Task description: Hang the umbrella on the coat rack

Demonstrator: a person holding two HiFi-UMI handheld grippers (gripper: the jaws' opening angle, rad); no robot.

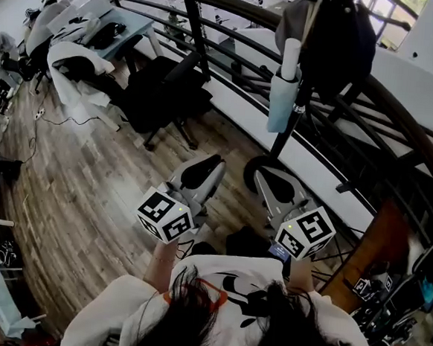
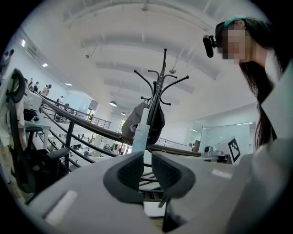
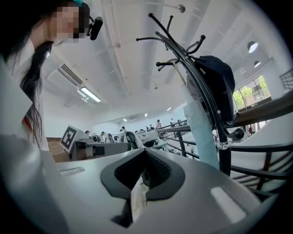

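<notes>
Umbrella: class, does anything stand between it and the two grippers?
Nothing visible does. The umbrella hangs against the coat rack, and only floor lies between it and the left gripper and right gripper.

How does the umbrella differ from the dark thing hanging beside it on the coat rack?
The umbrella is pale blue; the dark thing is almost black. The umbrella is slim, folded and hangs straight; the dark thing is bulky and rounded. Both hang on the coat rack.
</notes>
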